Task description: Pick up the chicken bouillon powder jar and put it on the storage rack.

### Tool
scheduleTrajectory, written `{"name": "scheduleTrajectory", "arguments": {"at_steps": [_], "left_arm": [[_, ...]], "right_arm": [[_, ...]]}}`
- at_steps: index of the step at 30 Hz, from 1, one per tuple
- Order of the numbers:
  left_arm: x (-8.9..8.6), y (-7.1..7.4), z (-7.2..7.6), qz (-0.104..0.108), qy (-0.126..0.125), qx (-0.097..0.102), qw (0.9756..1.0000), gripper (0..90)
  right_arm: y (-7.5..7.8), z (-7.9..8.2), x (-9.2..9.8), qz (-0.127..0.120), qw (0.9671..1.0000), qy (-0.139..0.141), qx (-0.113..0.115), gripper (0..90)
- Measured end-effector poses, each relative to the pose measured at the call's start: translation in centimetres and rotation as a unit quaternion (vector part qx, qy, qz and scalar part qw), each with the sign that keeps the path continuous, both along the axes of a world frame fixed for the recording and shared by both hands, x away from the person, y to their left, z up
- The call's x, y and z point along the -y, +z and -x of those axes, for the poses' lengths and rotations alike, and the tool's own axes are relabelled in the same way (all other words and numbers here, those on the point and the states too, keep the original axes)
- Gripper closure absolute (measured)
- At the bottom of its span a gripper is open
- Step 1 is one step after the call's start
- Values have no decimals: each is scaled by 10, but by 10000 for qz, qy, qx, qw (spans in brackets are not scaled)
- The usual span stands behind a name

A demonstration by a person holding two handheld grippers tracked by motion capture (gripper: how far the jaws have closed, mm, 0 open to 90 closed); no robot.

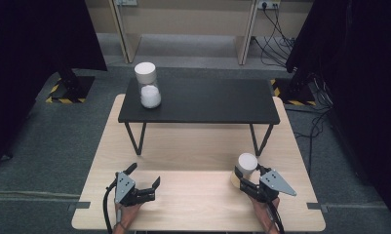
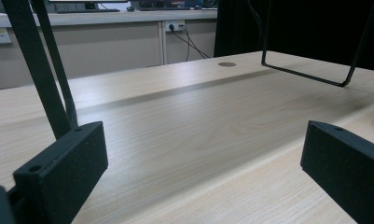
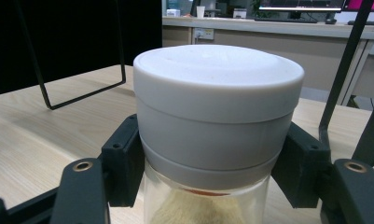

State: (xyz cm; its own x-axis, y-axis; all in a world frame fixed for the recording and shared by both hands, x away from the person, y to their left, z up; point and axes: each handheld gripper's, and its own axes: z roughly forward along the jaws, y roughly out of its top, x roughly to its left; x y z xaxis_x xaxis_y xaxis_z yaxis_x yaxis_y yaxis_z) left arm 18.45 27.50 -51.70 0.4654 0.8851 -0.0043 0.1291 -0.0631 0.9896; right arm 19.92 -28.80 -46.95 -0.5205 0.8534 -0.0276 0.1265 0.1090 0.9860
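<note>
Holding the jar [image 3: 212, 140] clamped in my right gripper [image 3: 212, 158] at the table's [image 1: 193, 151] near right; pads bite just under the white lid [image 3: 217, 79]. Risk: smooth glass slips or tilts when lifted. Left gripper [image 1: 144, 183] rests open, empty.

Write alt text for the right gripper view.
The right tongs clamp a clear jar just under its wide white lid, with pale yellowish contents visible below. Behind lie a light wooden table and the black wire legs of a small stand.
</note>
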Motion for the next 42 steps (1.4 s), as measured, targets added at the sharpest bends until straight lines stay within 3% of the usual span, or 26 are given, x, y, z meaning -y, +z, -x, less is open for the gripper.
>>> {"name": "scheduleTrajectory", "arguments": {"at_steps": [11,19,29,42], "left_arm": [[0,0,0,6,-9,-12,10000,0],[-1,0,0,10,-9,-20,10000,0],[-1,0,0,9,-7,-22,10000,0],[0,0,0,18,15,-29,10000,0]], "right_arm": [[28,-3,-3,15,9999,137,60,346],[57,-12,-11,1,9994,338,72,347],[111,-27,-19,-44,9983,577,28,347],[176,-51,-44,-142,9980,618,61,347]]}}
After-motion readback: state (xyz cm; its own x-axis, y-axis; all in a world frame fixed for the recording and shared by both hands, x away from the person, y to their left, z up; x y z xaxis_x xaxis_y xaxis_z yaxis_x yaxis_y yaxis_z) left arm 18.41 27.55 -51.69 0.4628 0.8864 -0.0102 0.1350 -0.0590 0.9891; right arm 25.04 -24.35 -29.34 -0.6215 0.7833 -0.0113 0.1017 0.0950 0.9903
